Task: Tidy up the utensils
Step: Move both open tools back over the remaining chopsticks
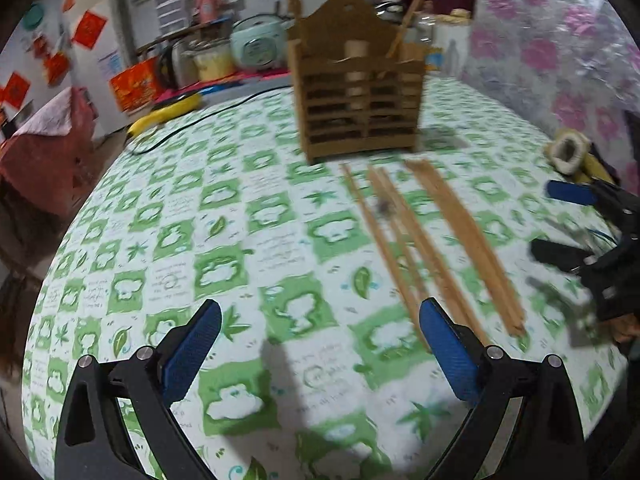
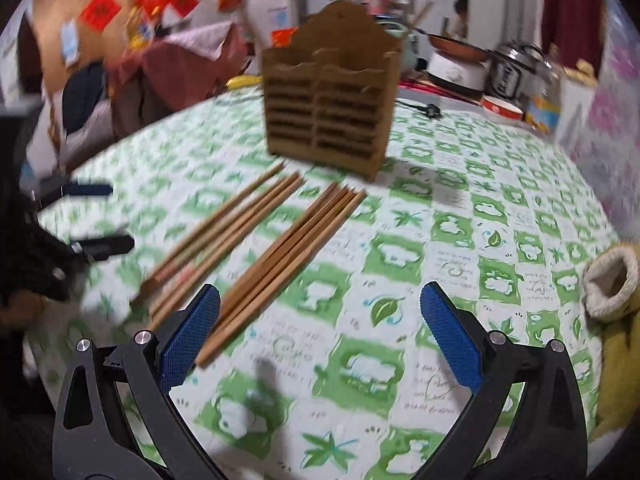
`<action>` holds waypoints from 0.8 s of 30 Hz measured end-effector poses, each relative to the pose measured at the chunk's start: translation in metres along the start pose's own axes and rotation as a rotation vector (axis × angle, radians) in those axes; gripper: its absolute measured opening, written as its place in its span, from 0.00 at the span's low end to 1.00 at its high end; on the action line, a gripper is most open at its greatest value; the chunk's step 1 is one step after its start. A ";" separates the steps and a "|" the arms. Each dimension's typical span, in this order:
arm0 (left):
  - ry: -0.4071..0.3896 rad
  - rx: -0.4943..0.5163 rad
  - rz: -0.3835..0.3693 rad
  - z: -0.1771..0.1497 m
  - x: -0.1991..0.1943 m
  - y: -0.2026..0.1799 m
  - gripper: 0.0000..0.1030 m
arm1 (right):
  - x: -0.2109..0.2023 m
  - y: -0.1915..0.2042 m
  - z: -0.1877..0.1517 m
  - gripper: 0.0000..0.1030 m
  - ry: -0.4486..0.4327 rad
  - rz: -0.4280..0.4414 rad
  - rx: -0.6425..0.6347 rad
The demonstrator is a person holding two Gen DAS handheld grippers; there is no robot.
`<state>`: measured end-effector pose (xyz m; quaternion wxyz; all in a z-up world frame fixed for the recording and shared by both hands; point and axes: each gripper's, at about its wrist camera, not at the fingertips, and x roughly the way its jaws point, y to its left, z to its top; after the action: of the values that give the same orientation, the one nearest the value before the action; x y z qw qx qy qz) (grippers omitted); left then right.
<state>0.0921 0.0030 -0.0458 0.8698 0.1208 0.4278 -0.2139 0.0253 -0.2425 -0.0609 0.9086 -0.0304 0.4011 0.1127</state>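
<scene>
A brown slatted wooden utensil holder (image 1: pixel 356 92) (image 2: pixel 332 108) stands upright on the green-and-white tablecloth (image 1: pixel 240 240) (image 2: pixel 460 240); a chopstick (image 1: pixel 404 28) leans inside it. Several loose wooden chopsticks lie flat in front of it in two bunches, a spread one (image 1: pixel 396 240) (image 2: pixel 228 236) and a tighter one (image 1: pixel 468 240) (image 2: pixel 288 264). My left gripper (image 1: pixel 320 320) (image 2: pixel 100 218) is open above the cloth, left of the chopsticks' near ends. My right gripper (image 2: pixel 320 300) (image 1: pixel 560 224) is open too, its left finger beside the tighter bunch's near ends. Neither holds anything.
A fleecy cream-and-yellow item (image 1: pixel 568 156) (image 2: pixel 612 280) lies at the table's right edge. A black cable (image 1: pixel 208 116) and a yellow object (image 1: pixel 168 114) lie at the far left. Cookers and jars (image 1: pixel 256 46) (image 2: pixel 456 68) crowd the back.
</scene>
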 end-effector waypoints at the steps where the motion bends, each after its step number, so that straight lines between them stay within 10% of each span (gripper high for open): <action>1: 0.007 0.023 -0.008 -0.002 0.000 -0.003 0.94 | -0.001 0.003 -0.001 0.94 0.000 0.007 -0.017; 24: 0.142 0.072 0.030 -0.001 0.032 -0.008 0.96 | 0.000 -0.008 -0.002 0.94 0.001 0.017 0.040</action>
<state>0.1049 -0.0117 -0.0723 0.8355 0.1736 0.4785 -0.2069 0.0256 -0.2508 -0.0629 0.9077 -0.0089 0.4042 0.1124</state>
